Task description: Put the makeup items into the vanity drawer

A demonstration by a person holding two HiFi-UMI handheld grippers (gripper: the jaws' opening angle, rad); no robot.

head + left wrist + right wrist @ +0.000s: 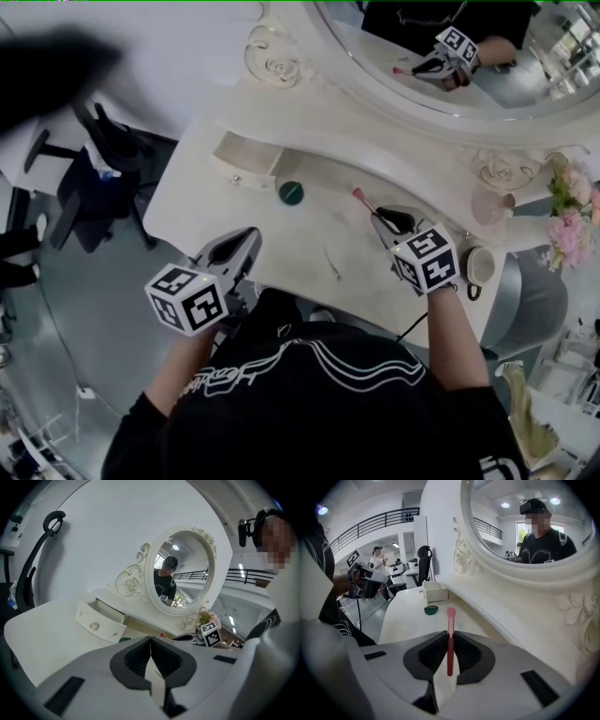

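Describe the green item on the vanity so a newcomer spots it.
On the white vanity under the oval mirror, a small drawer stands open at the left end. Beside it on the top lies a small round item. It is dark green, while the drawer is white and the brush in the right tongs pink.

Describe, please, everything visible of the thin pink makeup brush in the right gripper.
The thin pink makeup brush is a slim straight stick with a dark red handle and a paler pink rounded tip. The jaws of the right gripper are closed on the handle, and the tip points forward beyond them. Nothing else seems to touch it above the white vanity top.
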